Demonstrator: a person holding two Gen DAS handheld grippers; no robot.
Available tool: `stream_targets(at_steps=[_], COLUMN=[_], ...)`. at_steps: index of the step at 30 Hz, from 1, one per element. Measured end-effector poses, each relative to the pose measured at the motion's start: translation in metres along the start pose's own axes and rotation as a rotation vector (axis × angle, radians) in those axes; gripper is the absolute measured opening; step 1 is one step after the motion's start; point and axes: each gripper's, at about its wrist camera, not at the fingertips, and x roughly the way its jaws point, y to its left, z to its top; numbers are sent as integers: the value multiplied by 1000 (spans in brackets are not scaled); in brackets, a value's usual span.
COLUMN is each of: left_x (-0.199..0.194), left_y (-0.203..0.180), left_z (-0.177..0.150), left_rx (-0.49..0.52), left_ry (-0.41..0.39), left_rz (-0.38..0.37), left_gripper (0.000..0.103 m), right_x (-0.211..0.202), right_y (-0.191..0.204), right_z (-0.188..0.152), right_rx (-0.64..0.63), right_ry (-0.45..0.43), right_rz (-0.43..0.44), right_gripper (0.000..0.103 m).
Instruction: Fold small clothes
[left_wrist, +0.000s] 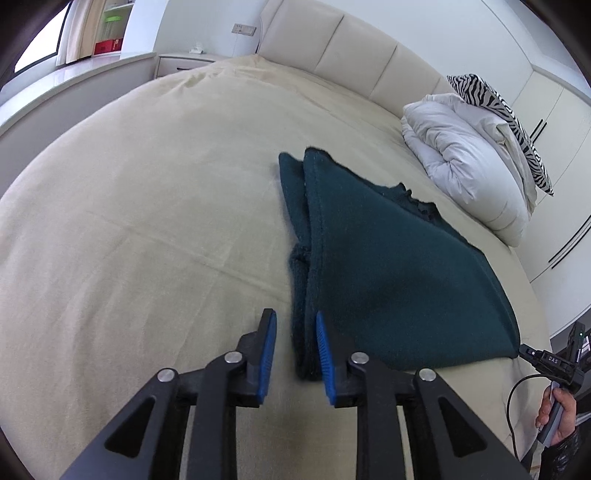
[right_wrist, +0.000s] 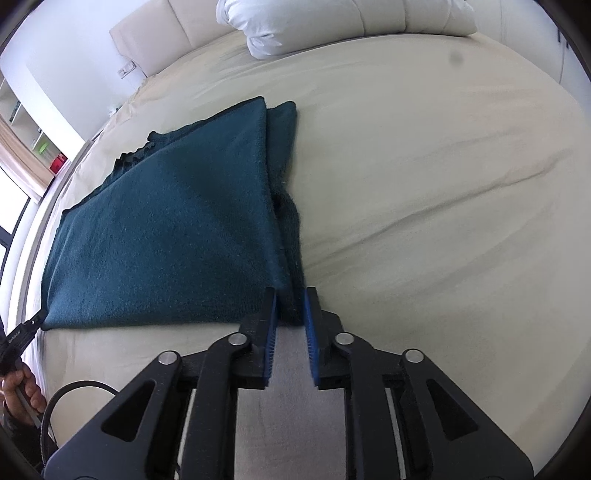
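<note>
A dark teal knitted garment (left_wrist: 388, 266) lies folded flat on the beige bed; it also shows in the right wrist view (right_wrist: 177, 229). A narrower folded strip runs along one long side (left_wrist: 301, 288). My left gripper (left_wrist: 295, 321) is open, its blue-padded jaws either side of the near corner of that strip. My right gripper (right_wrist: 290, 295) is open, its jaws astride the opposite near corner. Each gripper shows at the edge of the other's view, as the right gripper (left_wrist: 546, 360) and the left gripper (right_wrist: 22, 332).
The beige bed cover (left_wrist: 155, 221) spreads wide to the left. A white folded duvet (left_wrist: 469, 166) and a zebra-print pillow (left_wrist: 506, 110) lie by the cream headboard (left_wrist: 354, 48). A bedside table (left_wrist: 184, 61) and wardrobe doors (left_wrist: 561, 147) stand beyond.
</note>
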Motion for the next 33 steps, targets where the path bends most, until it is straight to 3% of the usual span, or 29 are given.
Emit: stream_targets(at_steps=[3, 4, 7, 12, 14, 18, 20, 21, 23, 28, 33], left_x=[-11, -10, 9, 68, 94, 138, 149, 151, 154, 158, 151], left_y=[-15, -24, -54, -97, -108, -108, -94, -86, -73, -72, -68], left_z=[21, 31, 57, 91, 100, 109, 110, 111, 113, 112, 113], left_rx=[20, 35, 96, 171, 192, 216, 180, 153, 101, 88, 65], left_ry=[-69, -88, -129, -134, -117, -60, -38, -38, -39, -41, -44], left_rz=[-7, -12, -19, -40, -8, 59, 51, 39, -4, -15, -25], left_gripper=[25, 33, 46, 46, 46, 46, 46, 46, 46, 46, 46], right_x=[-22, -26, -20, 37, 74, 139, 163, 170, 176, 173, 148], right_y=[1, 5, 36, 115, 145, 174, 169, 159, 134, 44, -6], right_z=[15, 22, 51, 98, 112, 124, 127, 129, 131, 137, 129], right_rx=[30, 30, 1, -76, -62, 23, 80, 121, 199, 441, 495], right_ry=[-67, -84, -88, -31, 23, 107, 103, 83, 50, -94, -226], right_rz=[-23, -8, 128, 372, 513, 602, 595, 614, 639, 647, 569], right_gripper=[27, 28, 28, 28, 28, 28, 22, 12, 0, 0, 0])
